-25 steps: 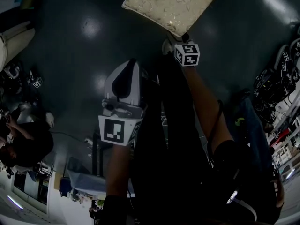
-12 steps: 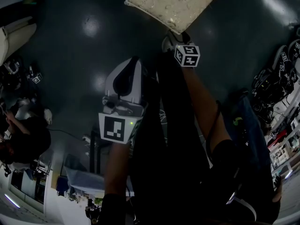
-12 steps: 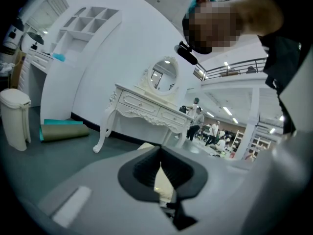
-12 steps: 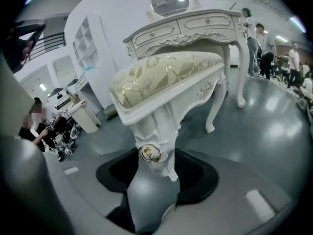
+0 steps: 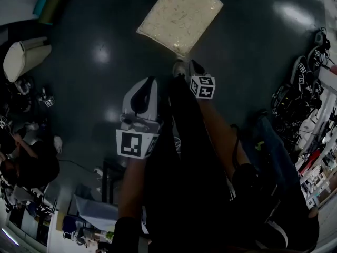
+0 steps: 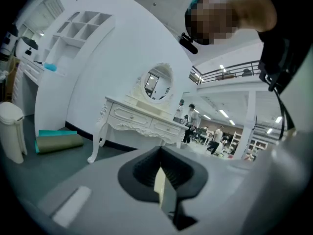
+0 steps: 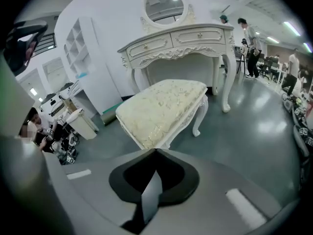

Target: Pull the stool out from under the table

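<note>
the stool (image 7: 161,110) stands on the dark floor (image 7: 244,131) in front of the white table (image 7: 181,39), turned at an angle, its cream cushion facing up and its far end near the table's front. the right hand-held gripper (image 7: 155,153) points at the stool's near corner from just short of it, not touching; its jaws are pressed together with nothing between them. the left hand-held gripper (image 6: 159,153) is held higher and apart from the stool, aimed at the table and its oval mirror (image 6: 157,82); its jaws are closed too, and empty. in the head view the stool lies just beyond both grippers.
</note>
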Available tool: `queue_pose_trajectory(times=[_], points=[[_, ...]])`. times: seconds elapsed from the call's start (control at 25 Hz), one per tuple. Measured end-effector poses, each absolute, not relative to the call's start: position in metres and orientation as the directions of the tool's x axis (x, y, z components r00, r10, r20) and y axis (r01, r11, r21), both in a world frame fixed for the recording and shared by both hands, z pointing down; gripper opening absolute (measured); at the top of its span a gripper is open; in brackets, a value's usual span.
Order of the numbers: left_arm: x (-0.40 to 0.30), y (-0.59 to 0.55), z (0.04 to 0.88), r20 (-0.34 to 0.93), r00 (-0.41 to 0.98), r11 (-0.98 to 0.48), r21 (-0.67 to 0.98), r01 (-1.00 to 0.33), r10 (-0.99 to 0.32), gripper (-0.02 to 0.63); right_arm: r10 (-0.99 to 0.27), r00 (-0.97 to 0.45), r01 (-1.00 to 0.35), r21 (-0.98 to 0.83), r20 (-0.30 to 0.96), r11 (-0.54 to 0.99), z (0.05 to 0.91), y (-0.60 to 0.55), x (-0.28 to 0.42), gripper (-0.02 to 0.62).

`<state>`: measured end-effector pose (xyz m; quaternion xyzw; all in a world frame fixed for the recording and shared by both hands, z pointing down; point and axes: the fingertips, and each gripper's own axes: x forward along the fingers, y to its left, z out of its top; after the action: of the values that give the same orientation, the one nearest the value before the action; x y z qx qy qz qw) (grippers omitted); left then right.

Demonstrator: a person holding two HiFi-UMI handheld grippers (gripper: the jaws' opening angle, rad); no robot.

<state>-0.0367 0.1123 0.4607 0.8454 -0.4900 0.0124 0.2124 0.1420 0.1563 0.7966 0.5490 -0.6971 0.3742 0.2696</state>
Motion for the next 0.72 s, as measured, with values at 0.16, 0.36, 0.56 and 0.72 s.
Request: queue_pose_trajectory(times=[0.16,0.36,0.56,0.72], points=[[-0.031,0.108,0.415,0.209,0.510,-0.423,0.349,-0.836,-0.834,0.009,-0.596,-0.250,-0.960,-0.275,0.763,0.051,0.732,0.147,0.148,0.000],[-0.034,0.109,0.359,0.205,0.513,-0.433,0.332,-0.838,-0.834,0.009,-0.613,-0.263,-0.953,-0.299,0.745,0.046,0.651,0.140,0.132,0.000],[-0.050,0.101,0.317,0.210,0.482,-0.405,0.326,-0.855,-0.850,0.009,-0.635,-0.270,-0.947,-0.319,0.724,0.039,0.588,0.122,0.116,-0.002],[-0.058,0.115,0.287,0.203,0.480,-0.399,0.337,-0.853,-0.853,0.009,-0.640,-0.284,-0.948,-0.311,0.714,0.074,0.537,0.130,0.103,-0.002]])
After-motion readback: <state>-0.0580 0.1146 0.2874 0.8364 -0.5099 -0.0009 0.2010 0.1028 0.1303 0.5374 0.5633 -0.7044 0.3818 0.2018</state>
